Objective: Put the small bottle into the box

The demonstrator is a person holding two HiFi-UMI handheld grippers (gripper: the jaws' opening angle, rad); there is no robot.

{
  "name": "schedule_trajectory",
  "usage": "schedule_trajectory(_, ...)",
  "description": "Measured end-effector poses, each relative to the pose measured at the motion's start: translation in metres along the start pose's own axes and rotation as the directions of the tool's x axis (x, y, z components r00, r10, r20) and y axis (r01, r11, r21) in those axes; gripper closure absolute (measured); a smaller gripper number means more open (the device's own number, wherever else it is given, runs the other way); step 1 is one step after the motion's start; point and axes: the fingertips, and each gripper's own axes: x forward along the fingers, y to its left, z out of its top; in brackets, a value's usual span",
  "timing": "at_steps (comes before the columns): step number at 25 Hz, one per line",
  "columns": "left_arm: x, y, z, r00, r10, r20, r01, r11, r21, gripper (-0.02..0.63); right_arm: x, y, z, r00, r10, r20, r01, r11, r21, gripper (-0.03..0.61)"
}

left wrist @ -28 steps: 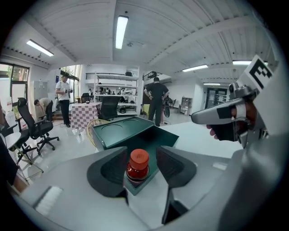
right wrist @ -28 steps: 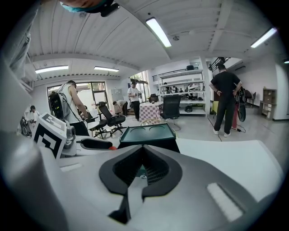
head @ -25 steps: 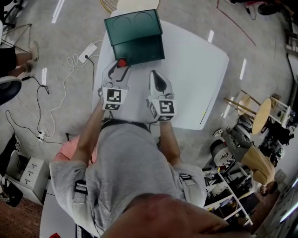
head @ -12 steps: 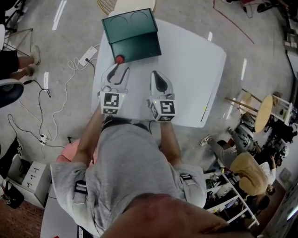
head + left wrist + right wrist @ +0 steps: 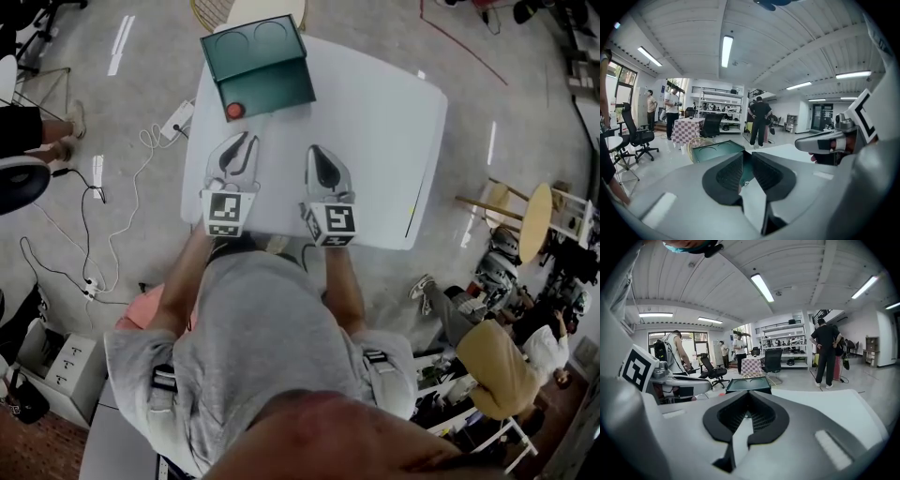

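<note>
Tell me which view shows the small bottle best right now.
Head view: the small bottle shows from above, red top visible, at the green box's near-left corner. The left gripper view catches only a green sliver of box; the right gripper view shows the box side-on, bottle not discernible.

The head view looks steeply down from above the person (image 5: 262, 328) onto the white table (image 5: 375, 141) — both gripper views sit low over it, facing forward, and share the green box (image 5: 258, 58) ahead.
</note>
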Motion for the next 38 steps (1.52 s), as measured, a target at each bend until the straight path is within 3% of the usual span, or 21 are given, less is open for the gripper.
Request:
schedule_trajectory(13,-0.048,-0.044,0.026,0.996,0.034,0.079,-0.036,0.999,0.028,0.600,-0.080,-0.014,0.012,0.995,-0.025,0.101,0.027,0.999,-0.019,0.575)
schedule_trajectory(38,-0.164,-0.155,0.021,0.989,0.021,0.148,-0.027,0.999,0.036,0.601,-0.236,-0.016,-0.016,0.976,-0.049,0.214,0.064,0.996,-0.063,0.575)
